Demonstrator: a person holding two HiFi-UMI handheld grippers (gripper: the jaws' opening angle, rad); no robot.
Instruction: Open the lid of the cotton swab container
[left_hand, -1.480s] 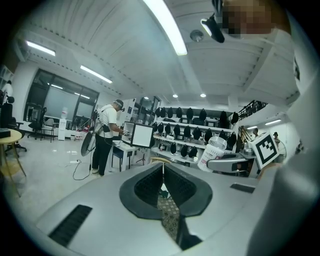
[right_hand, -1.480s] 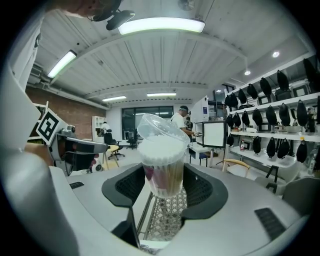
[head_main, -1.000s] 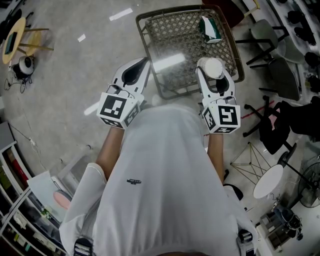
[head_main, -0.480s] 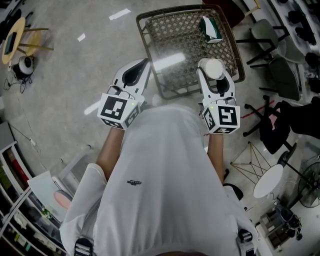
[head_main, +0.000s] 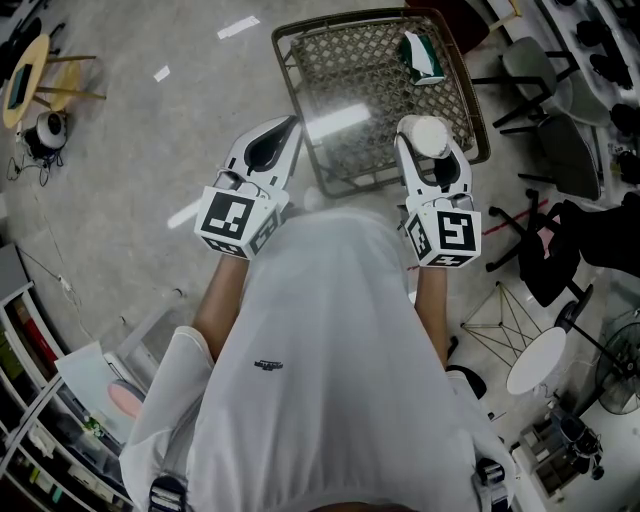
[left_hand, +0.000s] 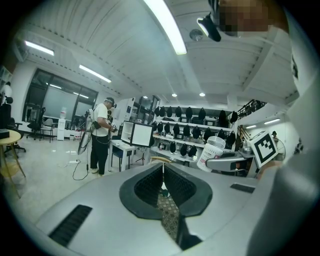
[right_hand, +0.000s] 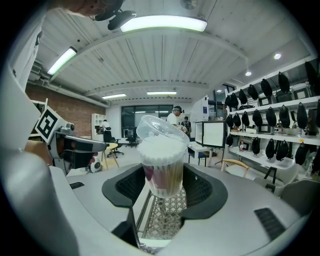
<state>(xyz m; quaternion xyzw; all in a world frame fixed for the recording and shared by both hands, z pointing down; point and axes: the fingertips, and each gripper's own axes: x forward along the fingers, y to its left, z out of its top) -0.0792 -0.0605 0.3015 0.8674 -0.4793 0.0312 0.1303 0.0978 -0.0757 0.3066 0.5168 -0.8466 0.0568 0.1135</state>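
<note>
Reading both tongs off the cams. Left tongs (left_hand: 162, 174): closed right down, pads flat against each other, nothing between them. Right tongs (right_hand: 164, 176): jaws wide, pads pressed on either side of the container (right_hand: 163, 170), so I've got it gripped around the lower body. Container is upright, clear plastic, packed with swabs (right_hand: 161, 149) whose white tips bulge above the rim. Lid (right_hand: 161, 130) is a clear dome on top, sitting tilted rather than level with the rim. I can't tell whether it's unlatched.

Head view: both tongs are held out in front of the person's white shirt (head_main: 320, 350), side by side and well apart, each with its marker cube (head_main: 235, 220) nearest the body. Container sits at the tip of the right tongs, over the near right corner of the mesh counter (head_main: 350, 60). Mesh also shows directly under the container in the right gripper view; I can't tell if the base touches it. Left tongs point at the counter's near left corner, clear of the container. A green-and-white item (head_main: 420, 55) lies at the far right of the counter, well apart from both tongs. Grey floor (head_main: 150, 130) surrounds the counter.
</note>
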